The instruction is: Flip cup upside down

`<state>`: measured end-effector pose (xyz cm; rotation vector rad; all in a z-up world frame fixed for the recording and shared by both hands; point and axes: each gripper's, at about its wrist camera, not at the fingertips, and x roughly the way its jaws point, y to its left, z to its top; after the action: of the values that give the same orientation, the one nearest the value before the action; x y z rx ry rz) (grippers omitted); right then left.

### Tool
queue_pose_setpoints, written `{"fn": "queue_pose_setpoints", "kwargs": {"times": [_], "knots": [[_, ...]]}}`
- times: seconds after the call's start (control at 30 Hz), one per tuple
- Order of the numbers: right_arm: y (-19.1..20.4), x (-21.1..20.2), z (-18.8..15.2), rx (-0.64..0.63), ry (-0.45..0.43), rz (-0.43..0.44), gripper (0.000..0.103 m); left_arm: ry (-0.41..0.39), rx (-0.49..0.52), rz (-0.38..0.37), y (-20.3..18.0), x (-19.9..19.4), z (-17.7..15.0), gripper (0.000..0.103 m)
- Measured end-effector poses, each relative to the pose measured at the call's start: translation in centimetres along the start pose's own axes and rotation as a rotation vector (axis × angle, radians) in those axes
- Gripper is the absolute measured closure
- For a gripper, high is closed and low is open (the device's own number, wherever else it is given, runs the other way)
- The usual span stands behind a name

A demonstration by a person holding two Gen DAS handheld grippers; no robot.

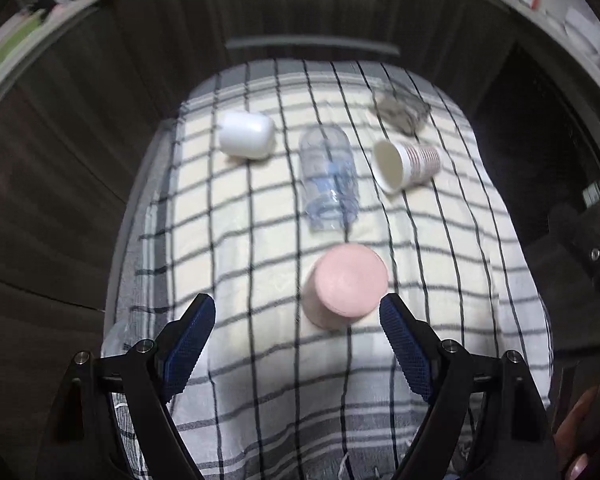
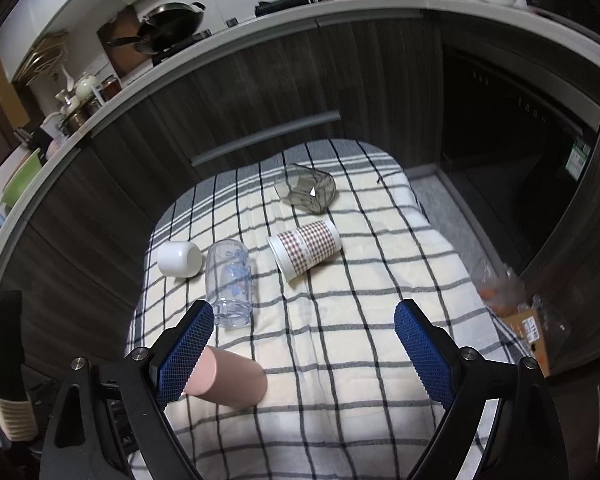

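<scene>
A pink cup (image 1: 345,285) stands upside down on the checked cloth (image 1: 260,240), base up, just ahead of my open, empty left gripper (image 1: 298,312). In the right wrist view the pink cup (image 2: 230,378) is at the lower left, partly behind my left finger. My right gripper (image 2: 304,316) is open and empty above the cloth (image 2: 360,340). A white cup (image 1: 247,135), a clear glass (image 1: 329,174) with blue print and a checked paper cup (image 1: 404,165) lie on their sides further back. A dark smoky glass (image 2: 306,193) lies on its side at the far end.
Dark wood cabinets (image 2: 260,92) with a grey handle (image 2: 266,136) curve behind the table. The counter above holds a wok (image 2: 168,24) and jars. A cardboard box with a plastic bag (image 2: 516,304) sits at the right. The other gripper's body (image 1: 588,272) shows at the right edge.
</scene>
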<state>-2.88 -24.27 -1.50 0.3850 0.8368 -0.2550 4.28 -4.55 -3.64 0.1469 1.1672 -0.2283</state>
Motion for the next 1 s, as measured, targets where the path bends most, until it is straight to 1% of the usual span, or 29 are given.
{"fn": "queue_pose_setpoints", "kwargs": {"times": [0.2,0.3,0.33,0.47,0.63,0.73,0.83,1.0], "knots": [[1.3,-1.7,-0.9,-0.066,-0.068,-0.017,0.011,-0.170,-0.009,0.069,0.7,-2.7,-1.5,0.018],[2.0,-2.3,-1.4,-0.098,-0.102,-0.027,0.011,-0.250,-0.003,0.108,0.9,-3.8,-2.1,0.014],[2.2,-2.5,-1.5,-0.108,-0.113,-0.032,0.011,-0.278,-0.001,0.121,0.9,-4.2,-2.4,0.010],[2.8,-3.5,-2.0,-0.140,-0.164,-0.047,0.011,-0.378,0.011,0.165,0.8,-5.5,-3.4,0.007],[3.2,-4.4,-2.5,-0.164,-0.210,-0.058,0.009,-0.437,-0.003,0.178,1.1,-6.4,-4.3,0.007],[3.4,-5.1,-2.8,-0.170,-0.238,-0.066,0.008,-0.485,-0.030,0.193,1.5,-7.1,-5.0,0.002],[3.5,-5.5,-3.0,-0.173,-0.259,-0.069,0.006,-0.536,-0.059,0.200,2.0,-7.9,-5.5,0.000],[3.8,-6.1,-3.1,-0.177,-0.284,-0.070,0.006,-0.574,-0.070,0.219,2.1,-8.5,-5.8,0.000]]}}
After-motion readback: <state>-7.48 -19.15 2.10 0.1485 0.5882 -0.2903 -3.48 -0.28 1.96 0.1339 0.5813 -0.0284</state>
